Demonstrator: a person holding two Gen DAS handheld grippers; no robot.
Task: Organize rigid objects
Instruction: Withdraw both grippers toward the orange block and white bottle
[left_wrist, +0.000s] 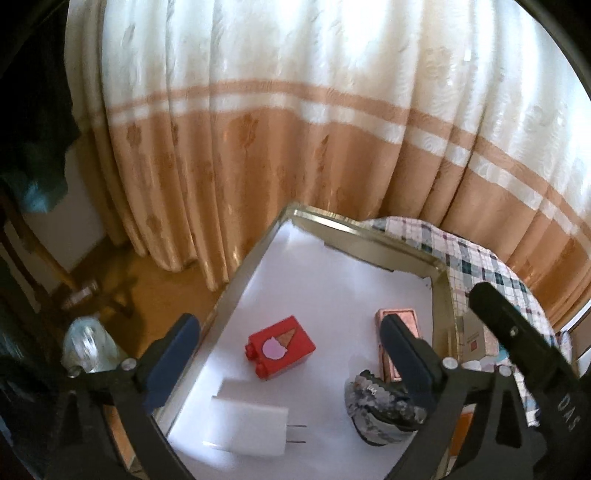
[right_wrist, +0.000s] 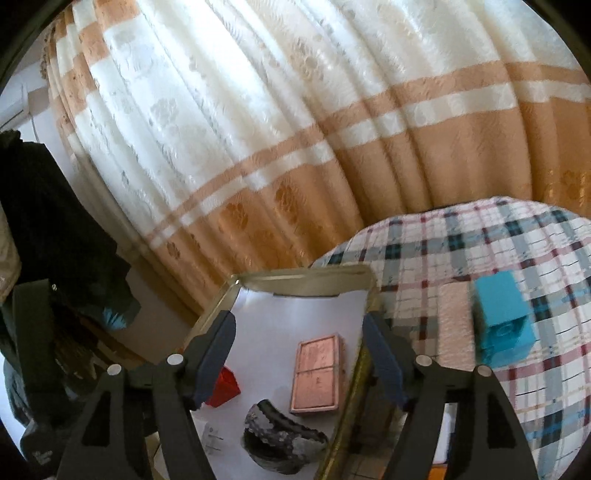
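A gold-rimmed tray lined with white paper holds a red block with an ice-cream picture, a white plug charger, a rose-gold flat case and a dark patterned clip-like piece. My left gripper hangs open above the tray with nothing held, and its right finger covers part of the case. My right gripper is also open and empty, over the tray's right side, above the case. A blue block stands outside the tray, on the plaid cloth.
A cream and orange curtain hangs close behind the tray. A clear bottle stands left of the tray over a wooden floor. Dark clothing hangs at far left. A pink textured pad lies beside the blue block.
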